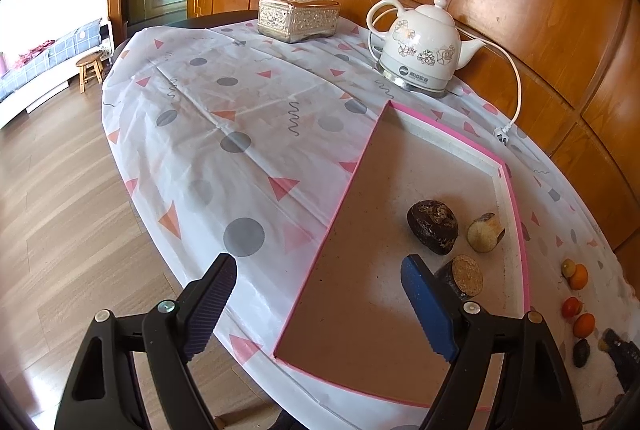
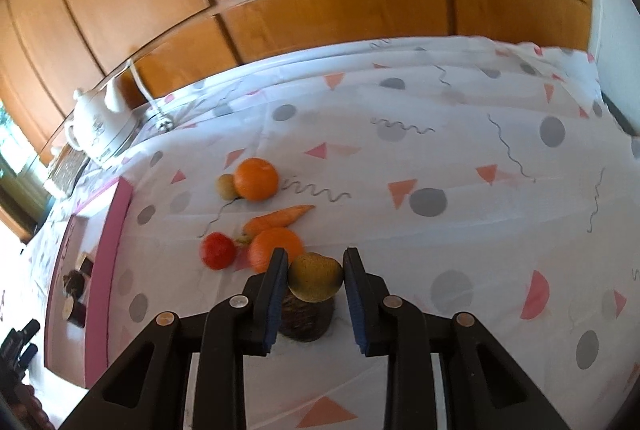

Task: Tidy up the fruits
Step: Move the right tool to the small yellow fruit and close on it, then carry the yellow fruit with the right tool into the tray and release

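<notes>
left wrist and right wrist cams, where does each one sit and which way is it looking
Left wrist: on the left gripper, angled down over the pink tray toward the kettle and tissue box; both fingers show, open, holding nothing.
Right wrist: on the right gripper, angled down at the fruit pile; its fingers clamp a yellow-brown fruit.
Shared: kettle, tray, patterned tablecloth, wood wall and the oranges.

Both views look steeply down along their own gripper at the surface (image 1: pixel 248 134), near it. The left wrist view faces the pink tray (image 1: pixel 520 222); the right wrist view sees that tray (image 2: pixel 116 230) at left; both show the kettle (image 1: pixel 420 50).
</notes>
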`<action>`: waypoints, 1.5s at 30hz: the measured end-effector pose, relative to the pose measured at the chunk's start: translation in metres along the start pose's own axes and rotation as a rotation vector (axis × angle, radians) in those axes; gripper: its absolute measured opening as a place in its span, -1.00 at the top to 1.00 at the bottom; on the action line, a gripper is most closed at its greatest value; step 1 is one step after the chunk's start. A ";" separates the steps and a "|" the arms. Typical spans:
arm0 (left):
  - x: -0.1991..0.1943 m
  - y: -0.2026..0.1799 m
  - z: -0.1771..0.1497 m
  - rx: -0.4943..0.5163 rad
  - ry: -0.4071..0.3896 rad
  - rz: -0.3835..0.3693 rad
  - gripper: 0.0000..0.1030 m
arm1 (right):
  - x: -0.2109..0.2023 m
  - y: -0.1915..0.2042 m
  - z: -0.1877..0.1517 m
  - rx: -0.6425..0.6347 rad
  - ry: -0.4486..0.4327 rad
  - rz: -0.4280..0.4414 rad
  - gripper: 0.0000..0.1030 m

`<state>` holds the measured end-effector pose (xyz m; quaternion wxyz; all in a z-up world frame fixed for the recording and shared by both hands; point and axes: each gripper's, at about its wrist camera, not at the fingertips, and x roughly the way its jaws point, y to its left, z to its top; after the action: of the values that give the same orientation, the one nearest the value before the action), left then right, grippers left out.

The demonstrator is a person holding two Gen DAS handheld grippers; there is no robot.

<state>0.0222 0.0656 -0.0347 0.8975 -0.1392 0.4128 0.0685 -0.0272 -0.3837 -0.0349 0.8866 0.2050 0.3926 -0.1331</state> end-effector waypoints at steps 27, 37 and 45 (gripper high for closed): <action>-0.001 0.003 0.000 -0.012 -0.010 -0.012 -0.67 | 0.010 0.225 -0.052 -0.532 0.184 0.434 0.45; -0.008 0.001 0.002 0.005 -0.047 -0.030 -0.83 | 0.029 0.253 -0.047 -0.547 0.203 0.418 0.44; -0.013 -0.004 0.002 0.036 -0.066 -0.038 -0.88 | 0.025 0.260 -0.052 -0.560 0.185 0.418 0.28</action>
<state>0.0165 0.0618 -0.0231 0.9142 -0.1283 0.3812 0.0488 0.0588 -0.1327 -0.0178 0.8771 0.0410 0.4420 0.1832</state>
